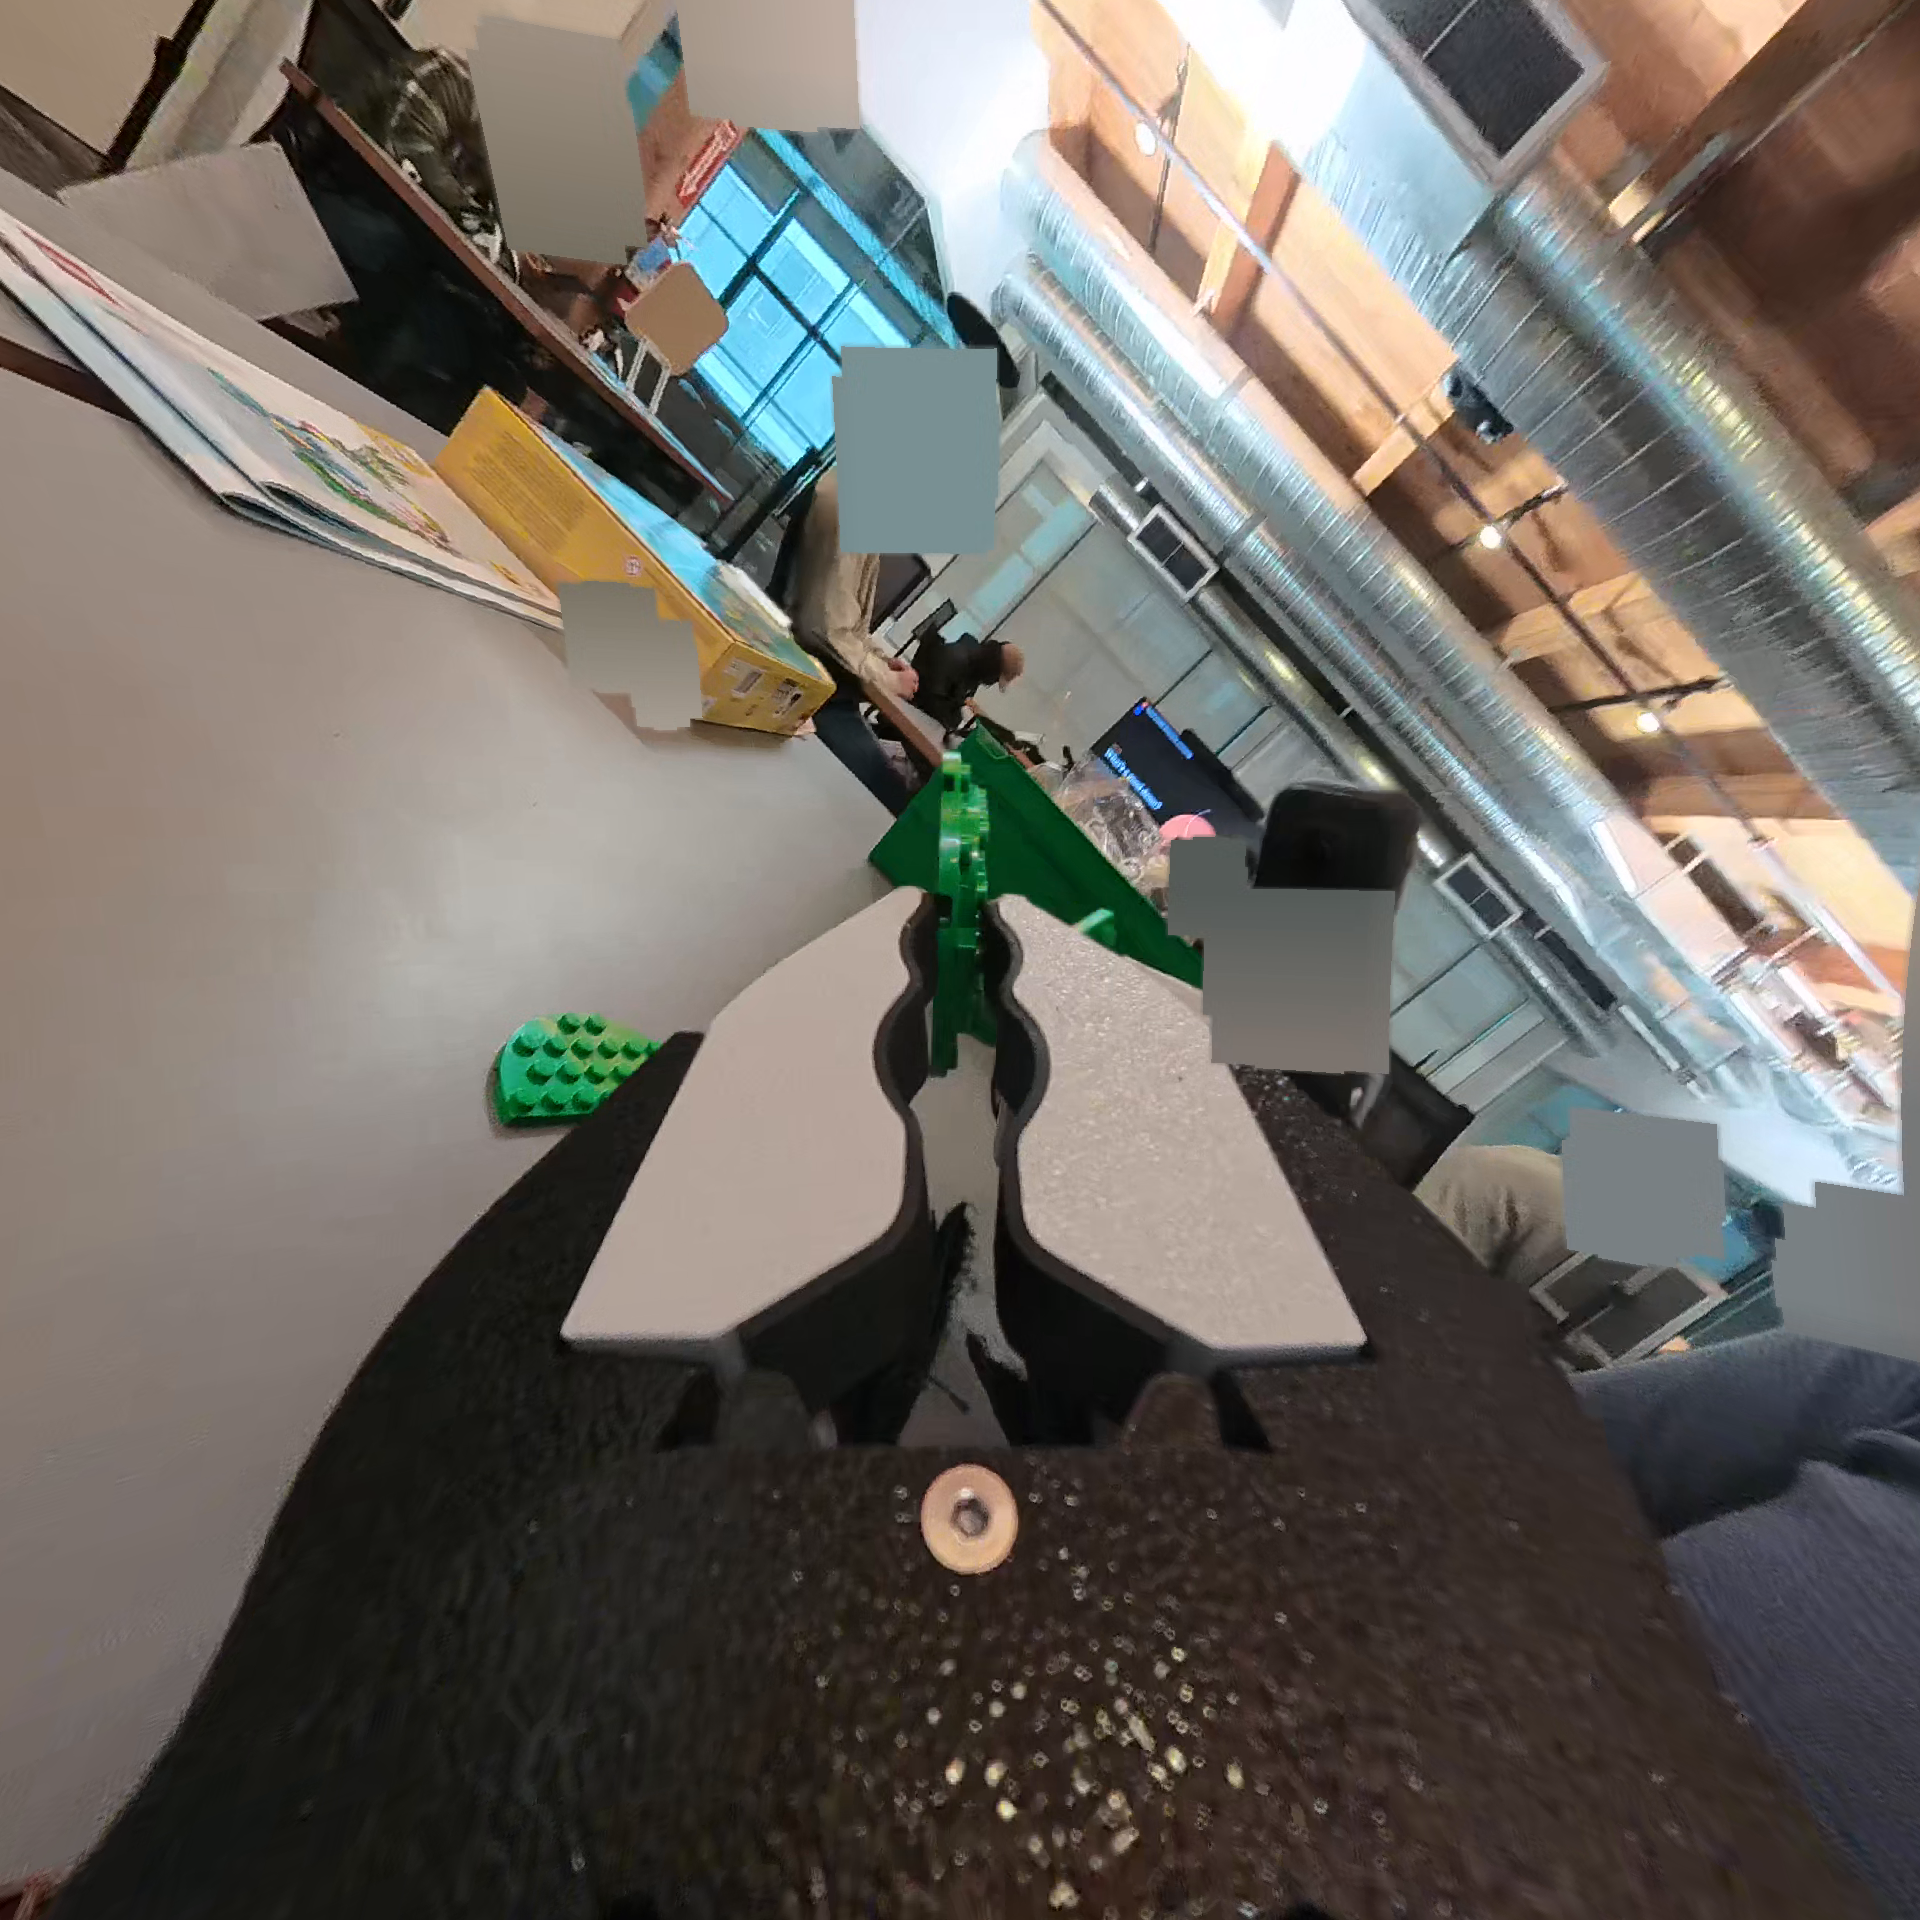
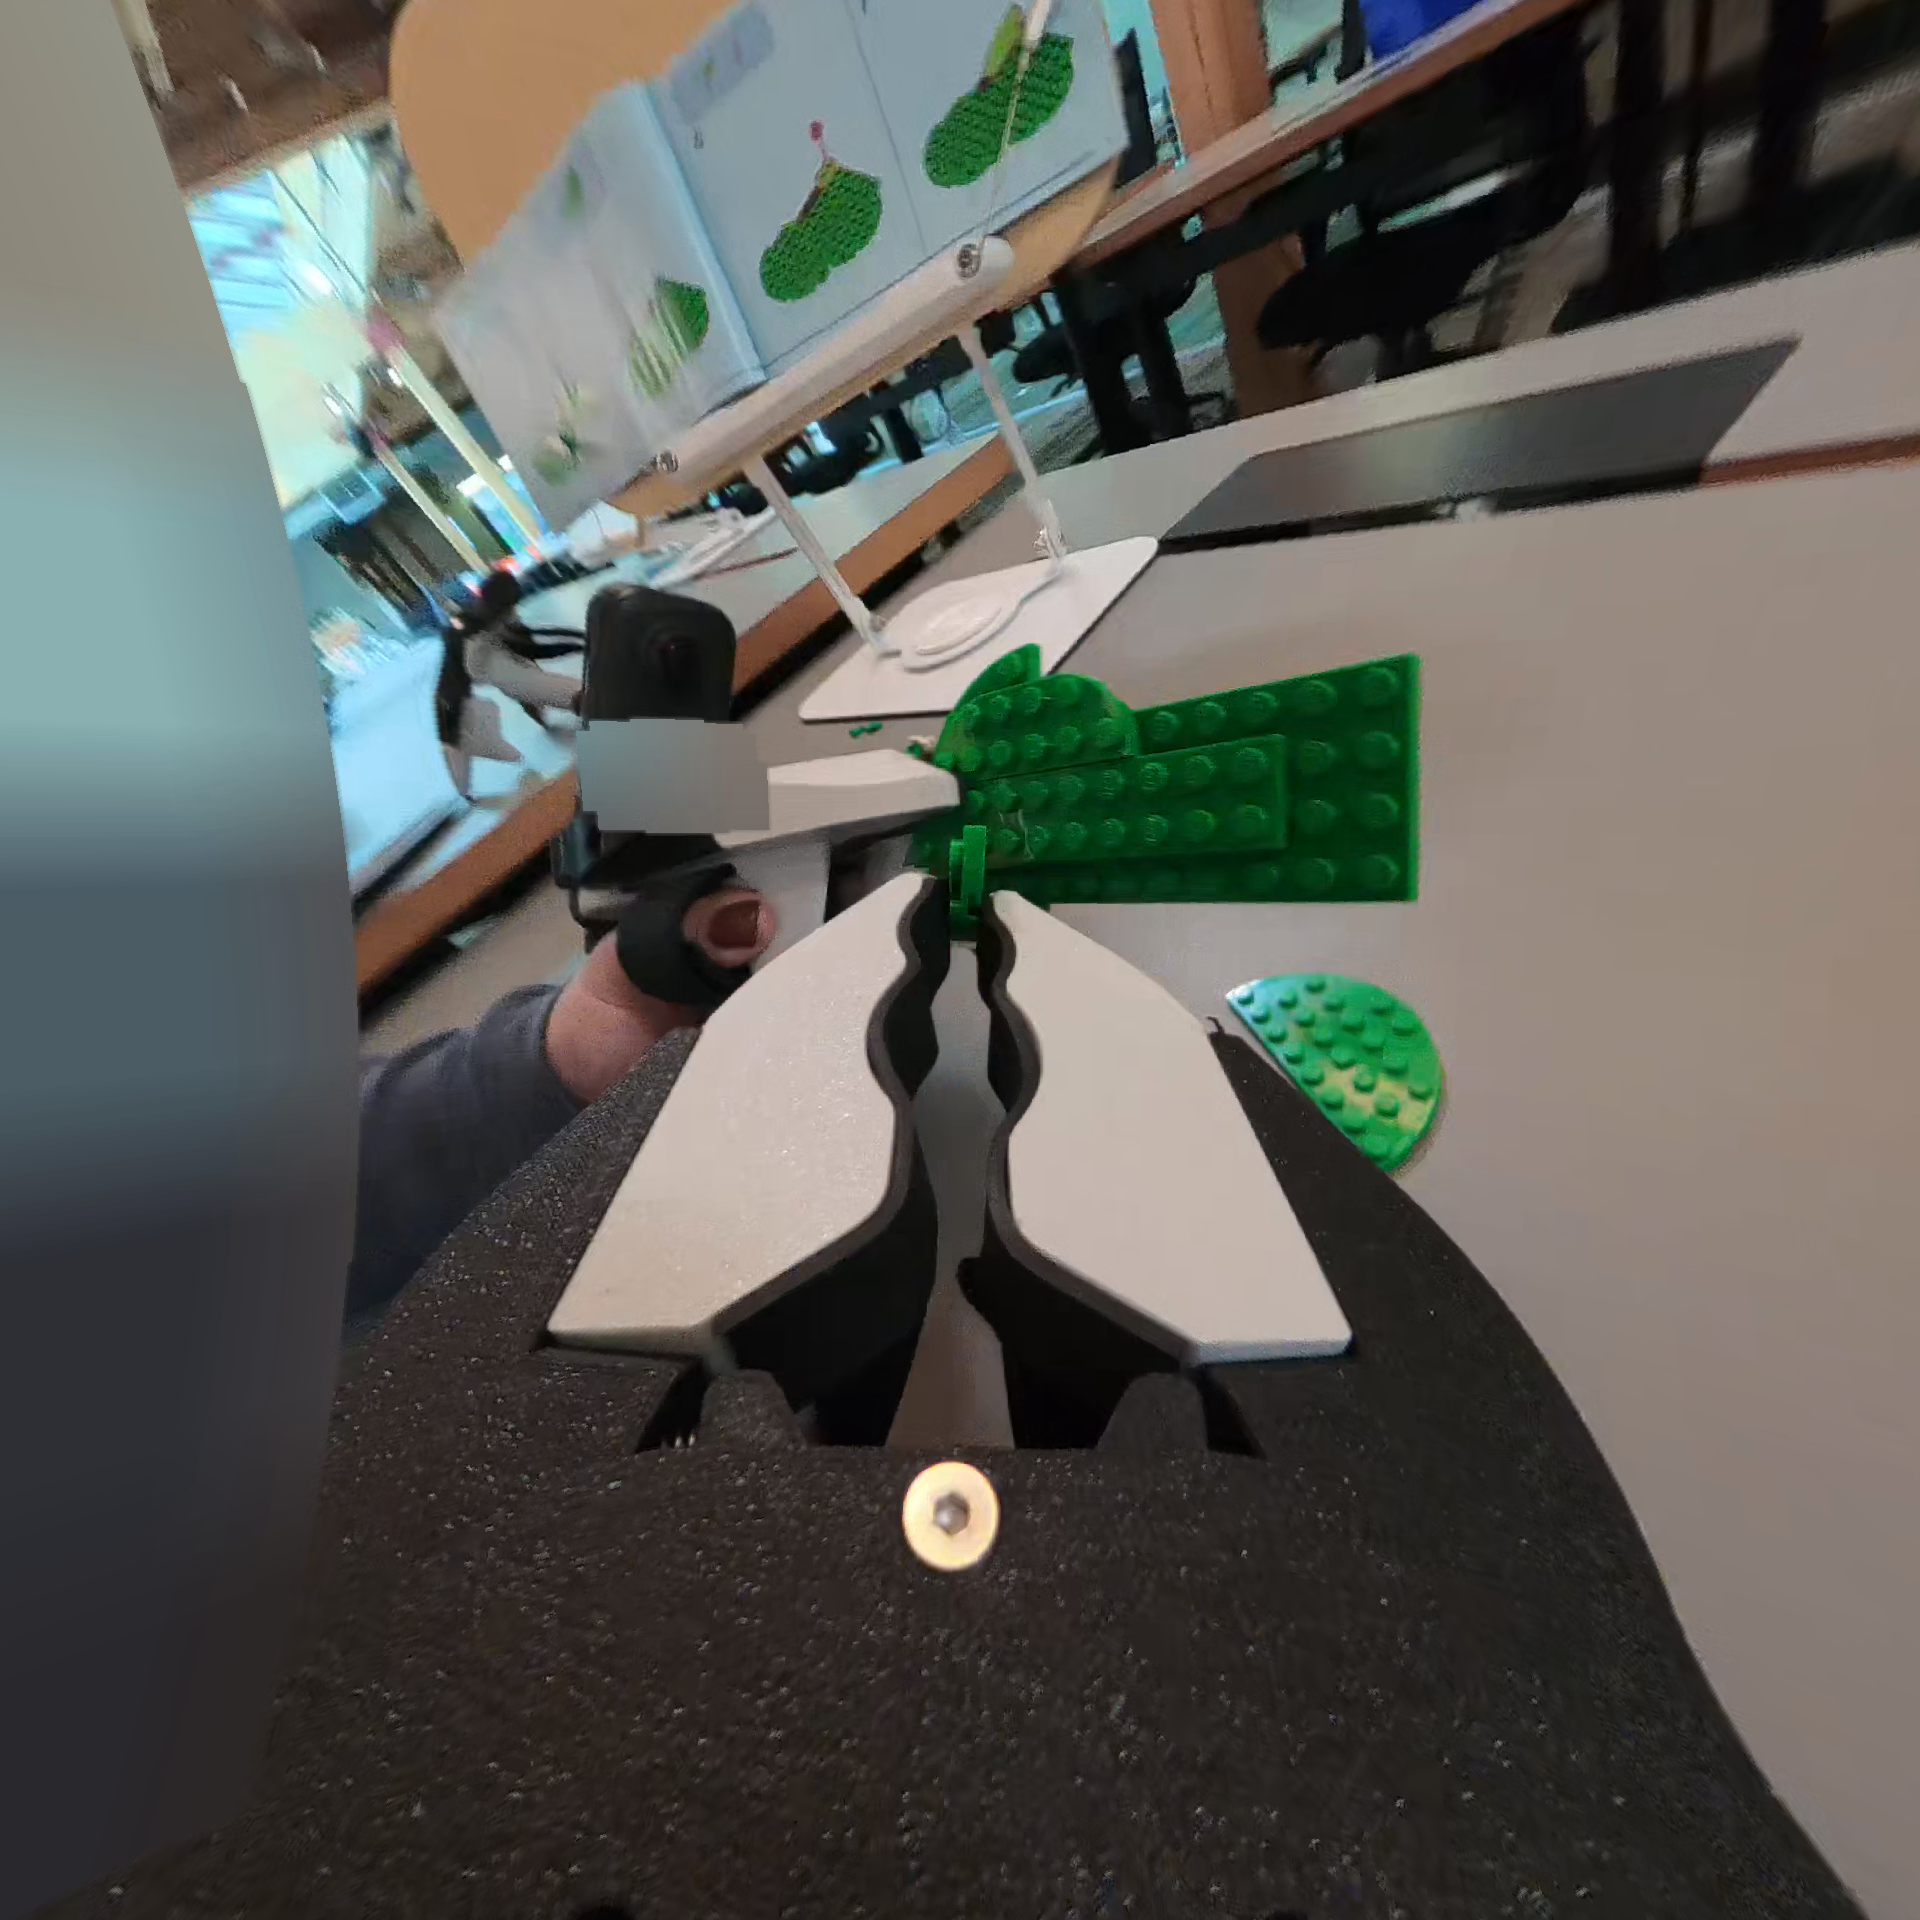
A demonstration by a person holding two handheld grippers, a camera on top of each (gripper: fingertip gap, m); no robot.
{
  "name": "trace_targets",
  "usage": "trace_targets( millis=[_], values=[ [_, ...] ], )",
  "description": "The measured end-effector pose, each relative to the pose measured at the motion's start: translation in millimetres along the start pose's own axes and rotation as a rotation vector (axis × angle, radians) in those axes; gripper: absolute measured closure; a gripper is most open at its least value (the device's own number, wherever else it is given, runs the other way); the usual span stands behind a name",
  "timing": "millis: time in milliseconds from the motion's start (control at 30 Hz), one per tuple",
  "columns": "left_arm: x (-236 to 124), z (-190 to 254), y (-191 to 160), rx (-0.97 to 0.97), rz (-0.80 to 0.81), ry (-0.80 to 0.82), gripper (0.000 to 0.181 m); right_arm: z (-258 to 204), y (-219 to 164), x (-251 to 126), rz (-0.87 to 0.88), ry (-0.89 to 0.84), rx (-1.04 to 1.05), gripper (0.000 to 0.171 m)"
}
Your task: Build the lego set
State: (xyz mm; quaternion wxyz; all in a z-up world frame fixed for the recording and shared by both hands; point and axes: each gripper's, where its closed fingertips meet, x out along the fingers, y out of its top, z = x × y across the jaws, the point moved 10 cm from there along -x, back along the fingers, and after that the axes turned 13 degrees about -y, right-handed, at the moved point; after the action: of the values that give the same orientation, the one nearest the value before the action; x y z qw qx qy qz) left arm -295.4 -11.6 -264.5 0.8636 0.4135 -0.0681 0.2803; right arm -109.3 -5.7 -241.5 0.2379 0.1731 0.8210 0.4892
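Beside both hand-held grippers (image 1: 961, 914) (image 2: 966, 904), each clamped on the green plate assembly (image 2: 1174, 800), a loose half-round plate (image 2: 1351, 1060).

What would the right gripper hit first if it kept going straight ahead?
Probably the green plate assembly directly ahead. The right gripper is shut on a small green piece that would touch it first, though depth is unclear.

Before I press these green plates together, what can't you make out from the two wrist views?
- Left wrist view: green plates are edge-on, mostly behind the left gripper; stud alignment hidden.
- Right wrist view: right gripper covers the small green piece; its seating is unclear.
- Booklet is blurred.
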Motion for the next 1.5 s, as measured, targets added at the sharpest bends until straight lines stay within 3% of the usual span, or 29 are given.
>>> trace_targets(
  millis=[133,367,767,933,1167,1367,1500],
  values=[
    [-1.7,-2.1,1.5,-0.054,0.045,-0.032,0.174,-6.3,3.5,-2.2,0.028,0.032,-0.072,0.166],
    [0.4,-5.8,-5.4,-0.196,0.104,-0.124,0.174,11.8,-4.5,1.5,0.022,0.190,0.245,0.167],
    [2.8,-4.5,-14.5,-0.312,0.180,-0.086,0.174,14.6,1.0,-3.4,-0.054,0.178,0.210,0.166],
    [-2.7,3.7,-34.2,-0.470,0.407,0.027,0.174,17.6,15.8,3.0,-0.269,0.173,0.230,0.166],
    [-9.9,24.8,-56.8,-0.448,0.701,0.141,0.174,16.5,36.7,33.8,-0.669,0.313,0.264,0.166],
    [-11.8,33.5,-58.9,-0.427,0.773,0.145,0.174,5.7,53.6,55.4,-0.920,0.372,0.215,0.166],
    [-14.3,36.9,-59.9,-0.433,0.774,0.175,0.175,3.5,58.0,62.8,-0.980,0.353,0.179,0.167]
  ],
)
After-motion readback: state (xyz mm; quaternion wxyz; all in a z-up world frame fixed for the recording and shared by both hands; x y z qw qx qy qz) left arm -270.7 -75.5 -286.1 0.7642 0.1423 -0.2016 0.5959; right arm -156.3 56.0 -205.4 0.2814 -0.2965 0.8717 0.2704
